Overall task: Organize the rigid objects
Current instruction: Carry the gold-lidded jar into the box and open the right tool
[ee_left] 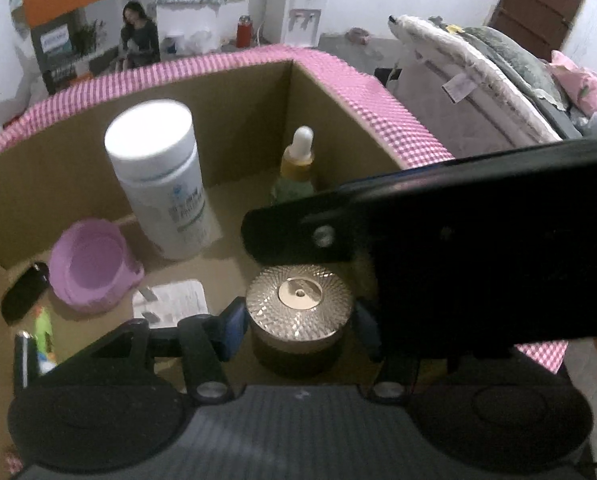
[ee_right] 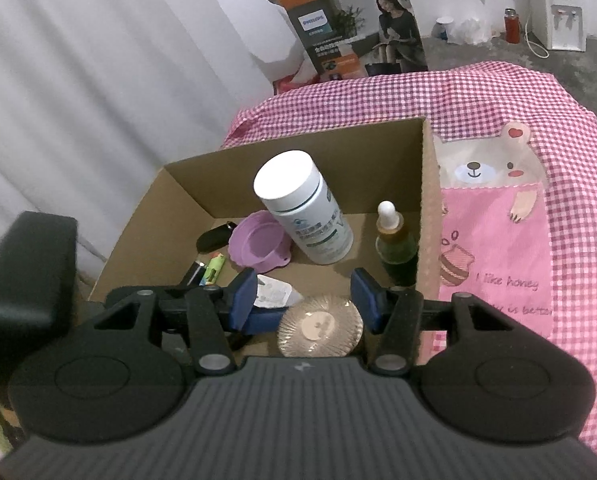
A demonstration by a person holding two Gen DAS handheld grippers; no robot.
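A dark jar with a gold ribbed lid [ee_left: 300, 300] sits low inside the cardboard box [ee_left: 238, 120], and my left gripper [ee_left: 300, 332] is shut on it, a blue pad against each side. In the right wrist view the same jar [ee_right: 320, 330] shows below my right gripper [ee_right: 306, 300], which is open and holds nothing. One black finger of the right gripper [ee_left: 418, 240] crosses the left wrist view just above and behind the jar. Whether the jar touches the box floor I cannot tell.
In the box stand a white bottle [ee_right: 302, 216] and a dropper bottle [ee_right: 394, 240]. A purple cup [ee_right: 258, 246], a black object [ee_right: 214, 238], a green lighter [ee_right: 214, 268] and a paper sachet [ee_right: 272, 292] lie on its floor. The box rests on pink checked cloth [ee_right: 498, 100].
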